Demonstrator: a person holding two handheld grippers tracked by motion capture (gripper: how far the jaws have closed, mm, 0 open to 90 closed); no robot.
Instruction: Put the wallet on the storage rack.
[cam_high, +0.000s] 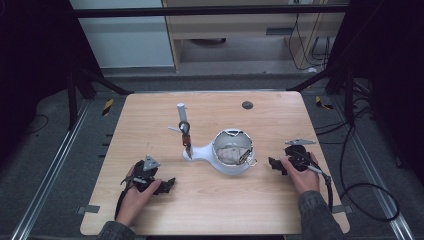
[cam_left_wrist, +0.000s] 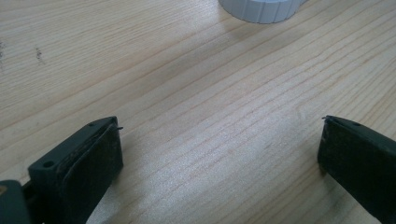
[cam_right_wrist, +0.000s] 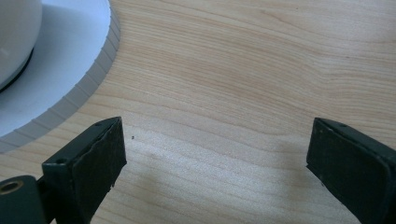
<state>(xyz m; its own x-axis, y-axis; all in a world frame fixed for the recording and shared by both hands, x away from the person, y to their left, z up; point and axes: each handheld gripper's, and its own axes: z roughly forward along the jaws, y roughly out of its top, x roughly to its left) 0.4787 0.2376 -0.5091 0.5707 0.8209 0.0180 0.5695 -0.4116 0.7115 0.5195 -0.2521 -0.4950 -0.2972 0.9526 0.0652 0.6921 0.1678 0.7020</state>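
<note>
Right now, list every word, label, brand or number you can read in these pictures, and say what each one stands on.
None can be read.
White round appliance with a ribbed base: no lettering shows.
Pale wooden table: bare grain, no print.
Black-and-yellow striped strips on the floor: warning stripes, no words.
Black tongs: no marking.
</note>
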